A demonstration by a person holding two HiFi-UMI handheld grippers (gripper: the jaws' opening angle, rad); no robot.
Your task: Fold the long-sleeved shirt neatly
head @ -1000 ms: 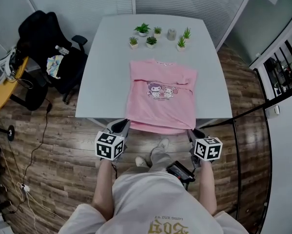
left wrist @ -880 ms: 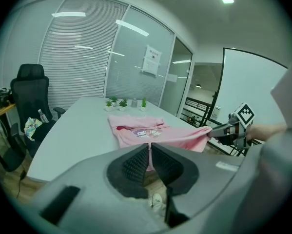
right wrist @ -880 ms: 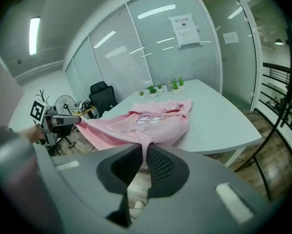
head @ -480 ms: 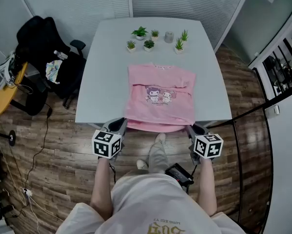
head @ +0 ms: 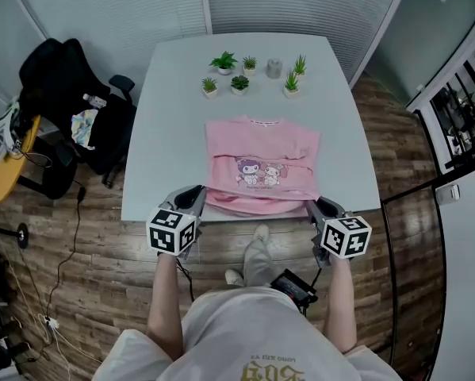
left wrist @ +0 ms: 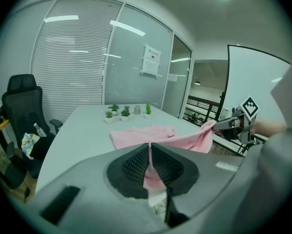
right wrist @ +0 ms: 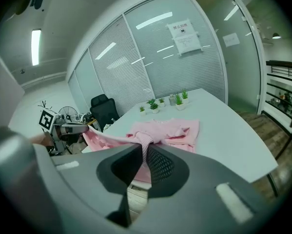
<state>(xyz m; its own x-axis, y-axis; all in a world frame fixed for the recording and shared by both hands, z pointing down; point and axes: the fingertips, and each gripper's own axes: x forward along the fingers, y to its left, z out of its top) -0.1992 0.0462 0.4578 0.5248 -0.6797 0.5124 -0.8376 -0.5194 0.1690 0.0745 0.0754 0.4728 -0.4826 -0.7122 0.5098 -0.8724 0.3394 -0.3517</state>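
Note:
A pink long-sleeved shirt [head: 261, 161] with a cartoon print lies on the grey table [head: 170, 125], its sleeves folded in across the body. Its lower hem is lifted off the near table edge and stretched between both grippers. My left gripper [head: 196, 199] is shut on the hem's left corner, seen as pink cloth [left wrist: 149, 167] pinched between the pads. My right gripper [head: 312, 209] is shut on the right corner, cloth [right wrist: 145, 147] running out of the jaws. Each gripper view shows the other gripper across the hem: the right one [left wrist: 233, 126], the left one [right wrist: 68, 129].
Several small potted plants [head: 225, 62] and a grey cup [head: 274, 67] stand at the table's far end. A black office chair [head: 63, 94] with items on it is left of the table. Glass partitions stand behind; wood floor lies around.
Both grippers have risen and moved toward the table with the hem; the part of the shirt that hung over the near edge is now lifted up to table level.

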